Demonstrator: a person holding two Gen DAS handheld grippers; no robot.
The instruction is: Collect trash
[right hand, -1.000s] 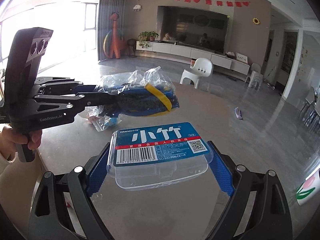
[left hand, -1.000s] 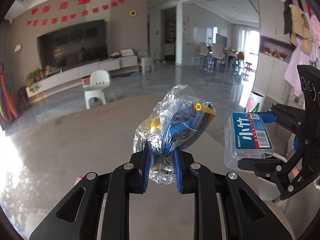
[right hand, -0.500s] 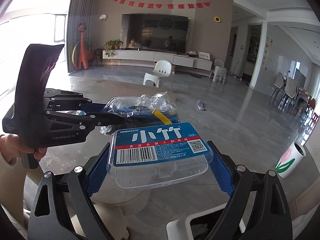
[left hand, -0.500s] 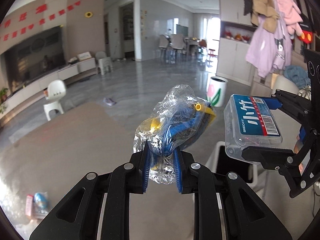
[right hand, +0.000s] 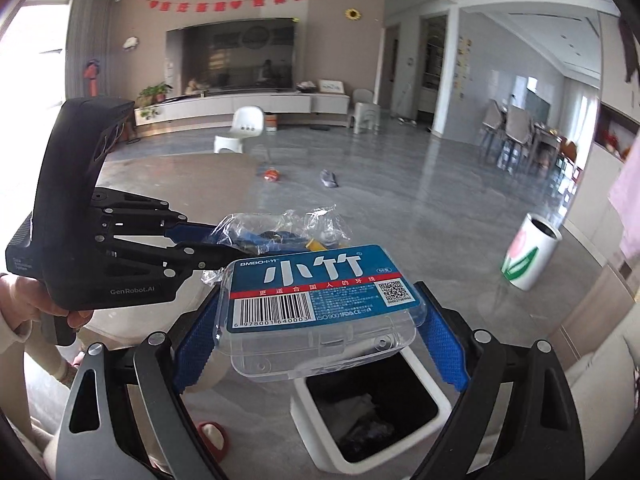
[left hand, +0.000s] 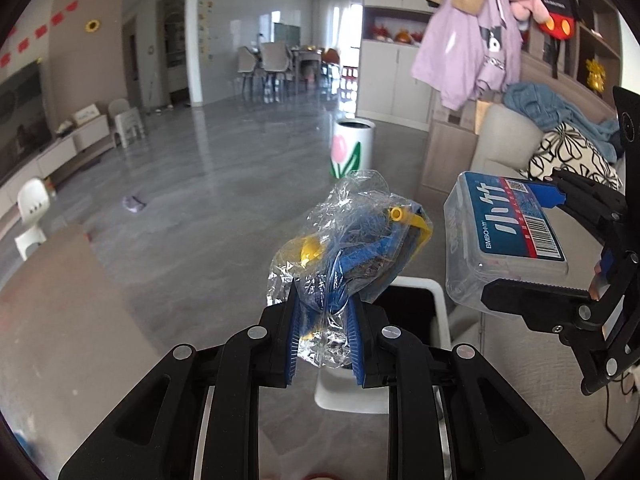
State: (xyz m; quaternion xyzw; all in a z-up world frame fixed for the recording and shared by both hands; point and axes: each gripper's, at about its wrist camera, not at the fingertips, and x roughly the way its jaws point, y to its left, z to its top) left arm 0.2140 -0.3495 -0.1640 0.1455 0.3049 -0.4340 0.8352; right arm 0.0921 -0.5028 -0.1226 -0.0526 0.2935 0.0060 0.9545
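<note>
While both pieces hang in the air over the white bin [right hand: 370, 408], the left gripper [left hand: 322, 334] is pinched narrow on the lower end of the crumpled clear bag [left hand: 352, 248] with blue and yellow bits inside, and the right gripper [right hand: 320, 332] stands wide, clamping the clear plastic box [right hand: 320, 304] by its short ends. Judged: the bag is light, soft and slick, so a pinch on bunched film low down suits it, though it could slide out. Judged: the box looks light, stiff and smooth-walled, likely to flex or crack under squeeze; its end walls suit the ribbed pads.
</note>
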